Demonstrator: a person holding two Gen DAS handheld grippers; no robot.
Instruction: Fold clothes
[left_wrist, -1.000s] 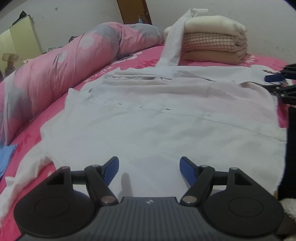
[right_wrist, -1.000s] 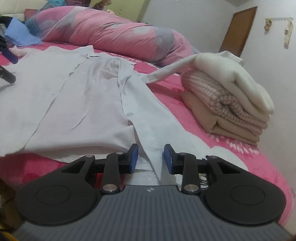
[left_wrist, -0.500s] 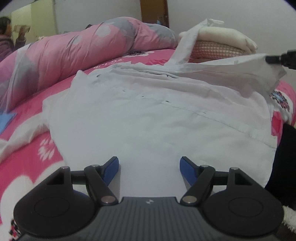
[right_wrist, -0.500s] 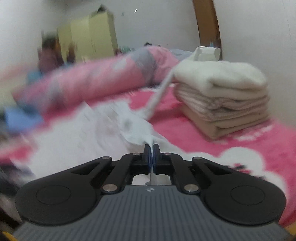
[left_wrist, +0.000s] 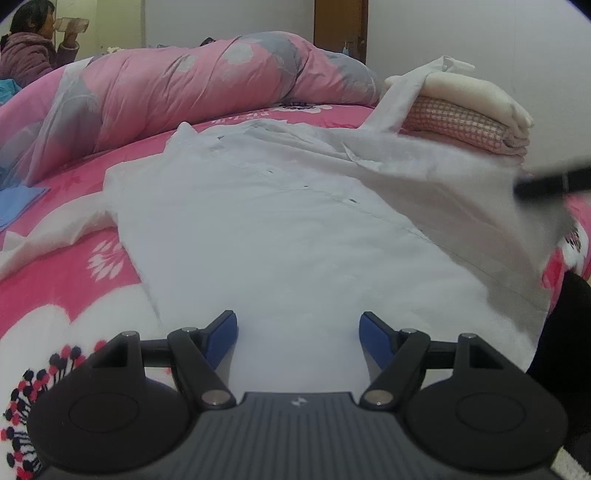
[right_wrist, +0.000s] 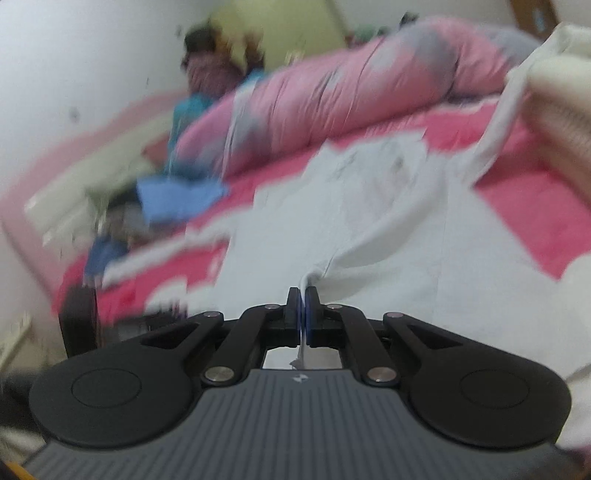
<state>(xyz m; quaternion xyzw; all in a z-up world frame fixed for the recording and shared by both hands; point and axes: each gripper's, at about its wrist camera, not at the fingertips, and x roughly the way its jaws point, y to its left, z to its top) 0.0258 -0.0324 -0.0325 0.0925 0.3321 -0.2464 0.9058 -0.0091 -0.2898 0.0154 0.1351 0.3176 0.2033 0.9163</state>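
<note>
A white button-up shirt (left_wrist: 280, 229) lies spread on the pink bed, collar toward the far side. My left gripper (left_wrist: 298, 332) hovers open over the shirt's near hem, nothing between its blue pads. In the right wrist view, which is blurred, my right gripper (right_wrist: 304, 314) is shut on the shirt's (right_wrist: 388, 229) edge, and the cloth rises in a pulled ridge toward the jaws. In the left wrist view that right gripper (left_wrist: 550, 182) shows as a dark blurred bar at the right, holding the shirt's right side lifted. One sleeve (left_wrist: 402, 96) drapes up over the folded stack.
A stack of folded clothes (left_wrist: 469, 114) sits at the far right of the bed. A rolled pink and grey quilt (left_wrist: 177, 96) runs along the far side. A blue cloth (left_wrist: 18, 199) lies at the left. A person (left_wrist: 33, 40) sits in the far left corner, drinking.
My right gripper shut on the shirt's edge, then lifted it and swung left. The left gripper stayed open, and its view shifted over the hem.
</note>
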